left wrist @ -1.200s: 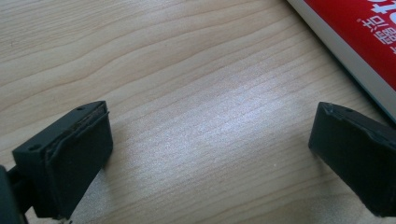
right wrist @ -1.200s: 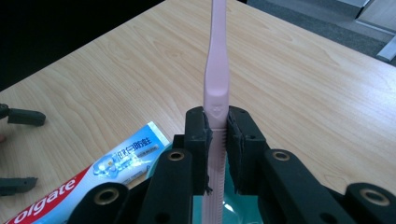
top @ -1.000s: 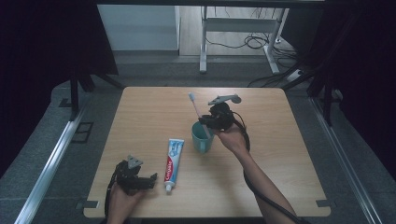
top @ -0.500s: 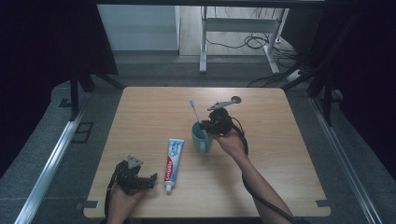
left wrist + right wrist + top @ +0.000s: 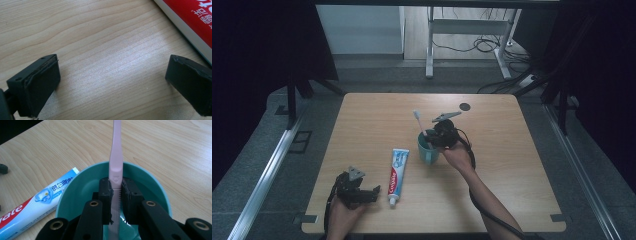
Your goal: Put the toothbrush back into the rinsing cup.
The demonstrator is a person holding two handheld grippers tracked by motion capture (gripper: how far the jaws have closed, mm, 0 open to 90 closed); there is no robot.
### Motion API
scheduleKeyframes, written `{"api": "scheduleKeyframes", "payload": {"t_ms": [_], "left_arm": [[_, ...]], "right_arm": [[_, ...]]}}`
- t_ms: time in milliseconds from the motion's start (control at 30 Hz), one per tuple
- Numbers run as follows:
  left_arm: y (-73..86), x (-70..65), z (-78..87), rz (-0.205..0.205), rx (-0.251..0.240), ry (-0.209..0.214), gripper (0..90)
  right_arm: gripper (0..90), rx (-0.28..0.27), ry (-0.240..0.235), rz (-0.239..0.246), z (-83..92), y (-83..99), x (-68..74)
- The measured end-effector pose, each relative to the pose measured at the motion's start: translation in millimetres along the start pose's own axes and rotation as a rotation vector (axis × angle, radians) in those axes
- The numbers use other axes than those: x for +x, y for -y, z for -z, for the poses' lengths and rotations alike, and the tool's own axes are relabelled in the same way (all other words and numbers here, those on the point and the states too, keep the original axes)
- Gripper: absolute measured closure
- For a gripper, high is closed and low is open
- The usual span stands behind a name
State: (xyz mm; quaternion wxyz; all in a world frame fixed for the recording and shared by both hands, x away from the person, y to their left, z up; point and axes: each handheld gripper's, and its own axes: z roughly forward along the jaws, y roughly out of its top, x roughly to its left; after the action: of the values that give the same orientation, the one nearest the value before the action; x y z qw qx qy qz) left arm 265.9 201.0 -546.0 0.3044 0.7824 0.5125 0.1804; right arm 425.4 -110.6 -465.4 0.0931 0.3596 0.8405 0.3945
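My wooden table in a dim room.
My table fills mid-frame on grey floor. Dark curtains hang upper left and right; a white-legged desk and cables sit top centre. Metal rails run along both sides.

Cup stands near table centre. Toothbrush is in the cup, leaning far-left, w/ right gripper over the cup rim. Toothpaste tube lies just left of cup. Left gripper rests at near-left, beside tube's near end.
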Motion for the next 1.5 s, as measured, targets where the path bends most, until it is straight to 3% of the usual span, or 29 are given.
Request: {"api": "scheduleKeyframes", "payload": {"t_ms": [867, 1500], "left_arm": [[0.0, -0.1, 0.0, 0.000, -0.001, 0.001, 0.0], [0.0, 0.0, 0.0, 0.000, 0.000, 0.000, 0.0]], "right_arm": [[76.8, 0.060, -0.003, 0.000, -5.2, 4.6, -2.3], [67.1, 0.045, 0.001, 0.022, 0.0, 4.0, 0.3]]}}
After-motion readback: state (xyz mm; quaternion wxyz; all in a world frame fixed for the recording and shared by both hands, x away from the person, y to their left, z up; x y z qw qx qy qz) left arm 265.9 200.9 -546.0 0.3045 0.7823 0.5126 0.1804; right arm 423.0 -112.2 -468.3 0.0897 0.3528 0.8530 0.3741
